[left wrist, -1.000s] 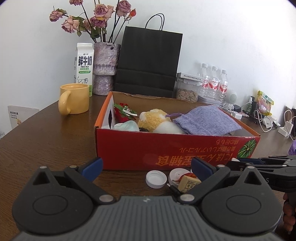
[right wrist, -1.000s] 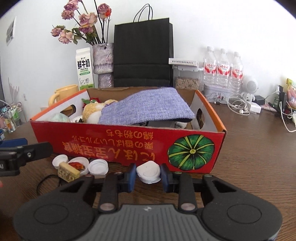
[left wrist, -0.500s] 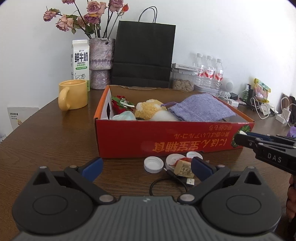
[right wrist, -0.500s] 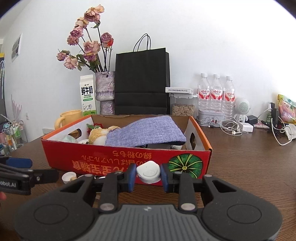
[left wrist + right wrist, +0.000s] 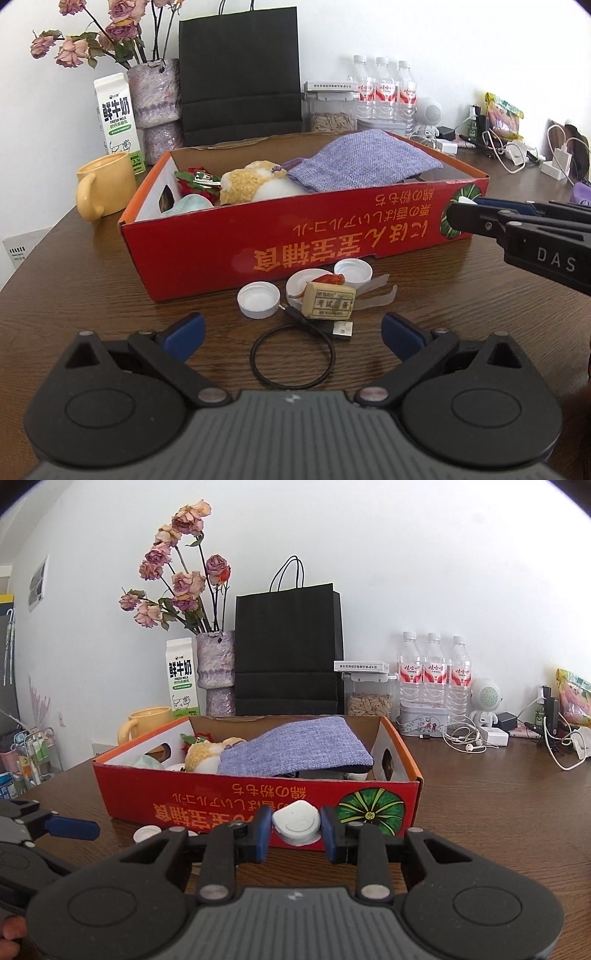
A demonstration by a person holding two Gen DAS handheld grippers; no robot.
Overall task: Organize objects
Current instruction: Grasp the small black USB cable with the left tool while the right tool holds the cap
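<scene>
Between the right gripper's clamped fingers, a white cap has risen off the table, level with the box front, likely bound inside; left gripper gapes above the cable.

Left tongs gape wide; right tongs pinch narrowly, raised.

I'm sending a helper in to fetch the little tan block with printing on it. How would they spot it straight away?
Find the red cardboard box on the brown table. Just in front of its long printed side lies a small clutter of white bottle caps and a looped black cable. The tan block leans on one cap there, the only squared, printed piece among round white ones.
</scene>
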